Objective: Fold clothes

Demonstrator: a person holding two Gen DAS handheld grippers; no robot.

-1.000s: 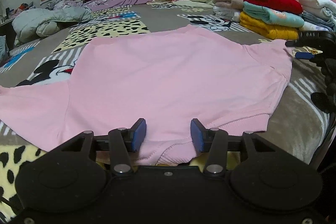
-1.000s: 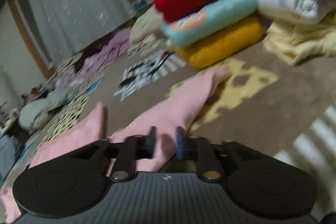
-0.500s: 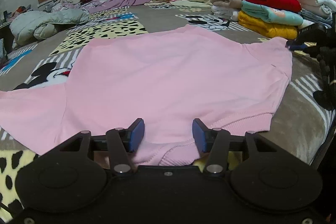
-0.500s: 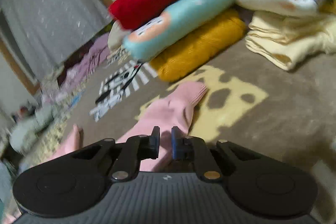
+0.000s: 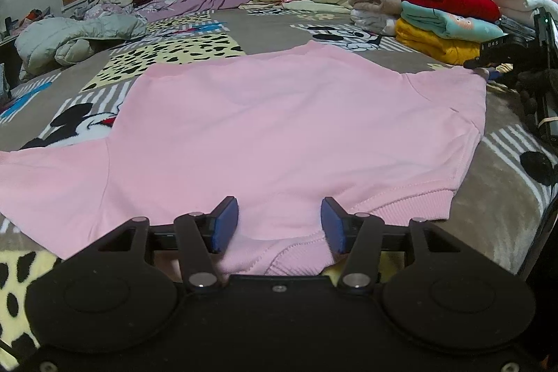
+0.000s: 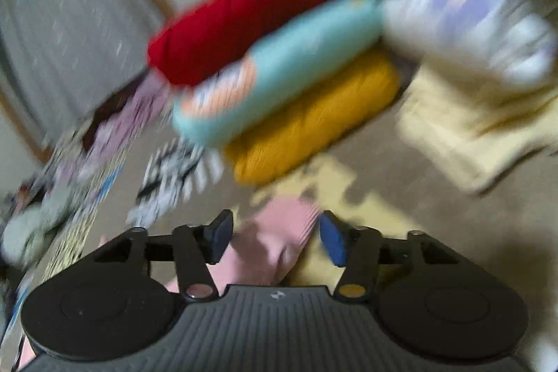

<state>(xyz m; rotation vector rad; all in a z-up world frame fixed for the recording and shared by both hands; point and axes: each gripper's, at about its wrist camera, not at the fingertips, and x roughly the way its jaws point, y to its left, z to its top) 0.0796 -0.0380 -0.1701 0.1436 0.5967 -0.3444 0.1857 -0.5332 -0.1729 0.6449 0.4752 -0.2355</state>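
A pink sweatshirt (image 5: 279,114) lies spread flat on the patterned bed cover. My left gripper (image 5: 279,225) is open at its near ribbed hem, one finger on each side of a bump of fabric. My right gripper (image 6: 275,237) is open over the end of the pink sleeve cuff (image 6: 286,225), which lies between its fingers; this view is blurred. In the left wrist view the right gripper (image 5: 488,60) shows at the far right, at the sleeve tip.
A stack of folded clothes, red on teal on mustard (image 5: 450,20), stands right of the sweatshirt; it also fills the right wrist view (image 6: 279,75). A cream folded pile (image 6: 470,128) lies beside it. Loose clothes and a grey jacket (image 5: 69,37) lie at the far left.
My right gripper has opened from nearly shut and moved toward the sleeve end, closer to the folded stack. My left gripper has stayed open at the hem.
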